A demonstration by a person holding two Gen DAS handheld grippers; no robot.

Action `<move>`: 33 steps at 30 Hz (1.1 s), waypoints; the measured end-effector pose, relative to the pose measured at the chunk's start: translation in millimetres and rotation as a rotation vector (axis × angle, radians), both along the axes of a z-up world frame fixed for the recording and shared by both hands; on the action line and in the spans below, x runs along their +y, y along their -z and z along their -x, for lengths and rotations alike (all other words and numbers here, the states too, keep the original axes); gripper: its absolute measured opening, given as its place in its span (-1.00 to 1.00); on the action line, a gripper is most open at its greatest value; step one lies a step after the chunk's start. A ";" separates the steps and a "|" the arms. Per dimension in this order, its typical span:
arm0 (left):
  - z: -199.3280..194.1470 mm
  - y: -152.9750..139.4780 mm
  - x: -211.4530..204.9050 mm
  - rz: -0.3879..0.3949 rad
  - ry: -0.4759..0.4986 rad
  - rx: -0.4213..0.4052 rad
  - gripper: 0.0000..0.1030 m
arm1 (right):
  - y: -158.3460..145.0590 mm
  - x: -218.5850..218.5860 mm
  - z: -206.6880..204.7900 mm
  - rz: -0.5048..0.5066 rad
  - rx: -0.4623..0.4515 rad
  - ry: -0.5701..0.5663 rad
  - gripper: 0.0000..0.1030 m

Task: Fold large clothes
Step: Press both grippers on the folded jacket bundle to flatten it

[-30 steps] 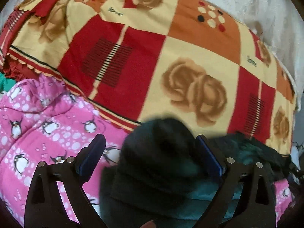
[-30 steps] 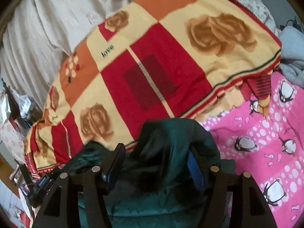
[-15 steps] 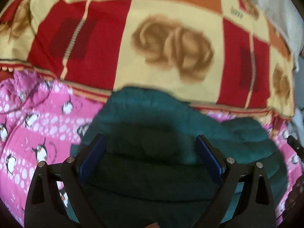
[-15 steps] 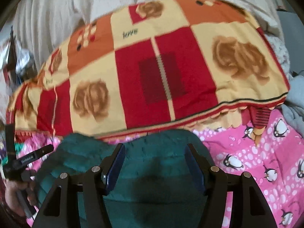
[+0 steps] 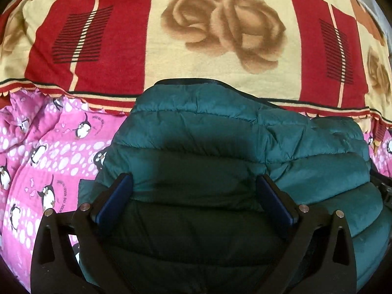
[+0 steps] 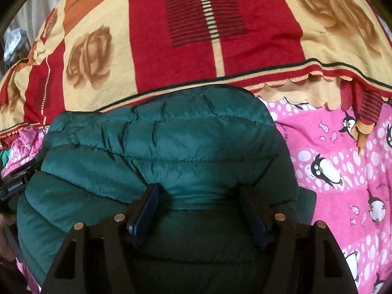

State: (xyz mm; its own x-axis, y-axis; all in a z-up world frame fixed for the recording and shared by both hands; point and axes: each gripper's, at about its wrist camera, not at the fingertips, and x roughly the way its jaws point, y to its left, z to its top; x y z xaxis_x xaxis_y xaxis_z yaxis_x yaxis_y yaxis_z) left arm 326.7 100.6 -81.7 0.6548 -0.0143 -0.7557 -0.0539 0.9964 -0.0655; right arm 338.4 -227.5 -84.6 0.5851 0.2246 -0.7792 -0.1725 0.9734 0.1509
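1. The green quilted jacket lies bunched on the pink penguin-print bedding, its far edge just overlapping the hem of the red-and-cream rose blanket.
2. My left gripper points down onto the near part of the jacket. Its jaws stand wide and have just been opening; the jacket's padded bulk fills the space between them, and the blue pads lie against the fabric at each side. I cannot tell whether they press on it or merely rest beside it.
3. My right gripper sits over the jacket's other end. Its jaws are narrower than the left pair's and have just been opening; a fold of jacket bulges up between them. Whether it is clamped I cannot tell.
4. In the right wrist view, part of the other tool shows at the left edge, against the jacket's side.
5. The jacket's quilted channels run crosswise and the surface is rumpled.
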 end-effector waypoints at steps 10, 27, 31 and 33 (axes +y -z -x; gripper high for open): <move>3.5 -6.3 -1.2 -0.007 -0.010 -0.014 0.98 | -9.1 2.9 3.6 0.034 -0.015 0.030 0.28; 108.0 -16.4 -56.8 -0.031 0.086 -0.043 0.99 | -18.1 69.7 108.6 0.099 -0.114 -0.019 0.45; 114.8 -15.4 -52.0 0.010 0.048 -0.054 0.99 | -15.6 61.9 113.9 0.071 -0.124 0.005 0.50; 118.5 -13.8 -50.0 0.038 0.020 -0.066 0.99 | -18.2 57.9 117.1 0.044 -0.119 0.022 0.51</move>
